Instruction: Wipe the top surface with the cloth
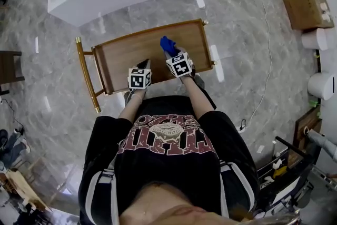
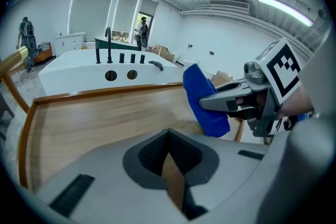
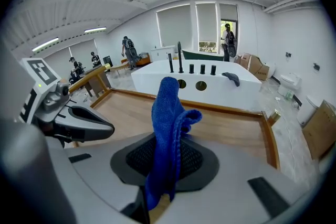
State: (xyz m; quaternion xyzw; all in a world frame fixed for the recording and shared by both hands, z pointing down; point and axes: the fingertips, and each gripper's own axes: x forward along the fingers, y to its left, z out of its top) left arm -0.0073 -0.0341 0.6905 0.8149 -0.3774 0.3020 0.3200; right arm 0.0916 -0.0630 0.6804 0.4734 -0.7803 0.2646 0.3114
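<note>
- Right gripper (image 3: 167, 153) is pinching the blue cloth (image 3: 168, 107), holding it upright over the wooden top (image 1: 126, 52), near its right end.
- Left gripper (image 2: 168, 145) is hovering alongside, jaws pressed together, empty.

Counter (image 1: 126, 55): rectangular wood-grain top with a raised wooden rim (image 1: 152, 29) on every edge. A gold frame (image 1: 86, 74) runs along the left edge as a bar handle, and gold knobs (image 1: 204, 22) sit at the right corners. It stands on a grey marbled floor (image 1: 52, 108). A blue cloth (image 1: 167, 45) is bunched over the top toward the far right corner, not spread flat. Whether it touches the wood can't be told.
</note>
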